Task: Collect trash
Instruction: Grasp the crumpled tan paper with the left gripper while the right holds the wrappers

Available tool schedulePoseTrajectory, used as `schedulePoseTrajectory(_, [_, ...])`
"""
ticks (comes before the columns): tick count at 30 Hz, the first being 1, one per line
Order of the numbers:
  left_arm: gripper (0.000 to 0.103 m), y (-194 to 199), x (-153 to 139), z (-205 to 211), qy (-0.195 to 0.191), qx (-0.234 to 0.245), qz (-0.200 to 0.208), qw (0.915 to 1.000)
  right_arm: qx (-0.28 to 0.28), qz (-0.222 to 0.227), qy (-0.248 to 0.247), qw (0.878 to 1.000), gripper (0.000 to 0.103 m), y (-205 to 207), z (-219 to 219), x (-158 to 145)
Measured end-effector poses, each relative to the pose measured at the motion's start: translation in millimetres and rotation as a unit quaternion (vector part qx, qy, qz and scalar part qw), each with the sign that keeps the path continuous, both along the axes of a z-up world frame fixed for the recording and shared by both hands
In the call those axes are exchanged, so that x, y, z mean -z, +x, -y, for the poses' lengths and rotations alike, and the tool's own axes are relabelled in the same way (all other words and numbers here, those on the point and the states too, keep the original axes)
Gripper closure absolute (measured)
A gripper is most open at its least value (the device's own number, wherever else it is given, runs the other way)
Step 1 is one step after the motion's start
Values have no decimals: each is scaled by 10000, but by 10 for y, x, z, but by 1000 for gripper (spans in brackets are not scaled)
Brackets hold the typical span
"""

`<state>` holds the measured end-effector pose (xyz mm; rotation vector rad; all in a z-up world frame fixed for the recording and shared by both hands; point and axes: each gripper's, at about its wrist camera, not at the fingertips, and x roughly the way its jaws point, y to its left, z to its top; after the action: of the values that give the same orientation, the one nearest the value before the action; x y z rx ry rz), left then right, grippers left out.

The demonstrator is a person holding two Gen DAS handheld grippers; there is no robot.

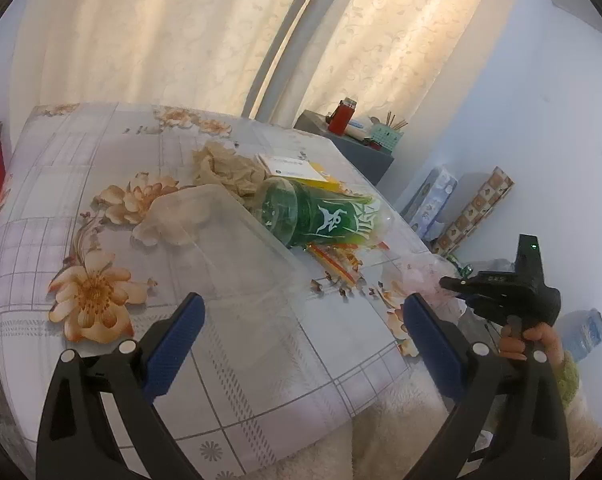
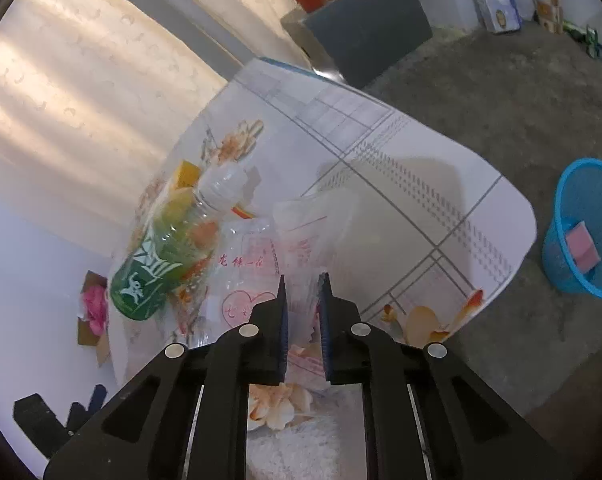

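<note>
Step in hand: pickup of clear plastic bag [image 2: 257, 264] off table [image 2: 441, 184] edge, beside green bottle [image 2: 161, 268]. Right gripper [image 2: 303, 280] nearly clenched on bag. Left gripper [image 1: 301, 312] released, empty. Next move likely: lift, carry to blue basket [image 2: 581, 200].

Both the left gripper [image 1: 303, 314] and right gripper [image 2: 303, 294] are showing black frames, silver rivets, blue ribbed fingers [image 1: 175, 344], while a green knitted cuff [image 1: 569, 376] is edging the bare hand [image 1: 535, 340].

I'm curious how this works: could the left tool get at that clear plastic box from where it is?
Probably yes. The left tool is wide open, and the clear plastic box lies straight ahead between its fingers with nothing in front. The green bottle rests against its far side only.
</note>
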<state>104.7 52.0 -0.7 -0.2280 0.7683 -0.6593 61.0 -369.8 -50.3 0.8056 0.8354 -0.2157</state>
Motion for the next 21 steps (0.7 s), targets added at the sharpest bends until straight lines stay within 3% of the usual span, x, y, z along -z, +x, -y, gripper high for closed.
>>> schedulePoseTrajectory(8, [6,110,-85,-22,21,-92,22,10000,78,241,174,9995,93,-176,43,-59])
schedulePoseTrajectory(14, [6,533,-354,-38,193,-388,214,9988,28,280,359,9990,93,-160,67,5])
schedulePoseTrajectory(21, [7,1533,-371,137,275,-228,-869,9956,-87,283,474,9984,93,-93,86,64])
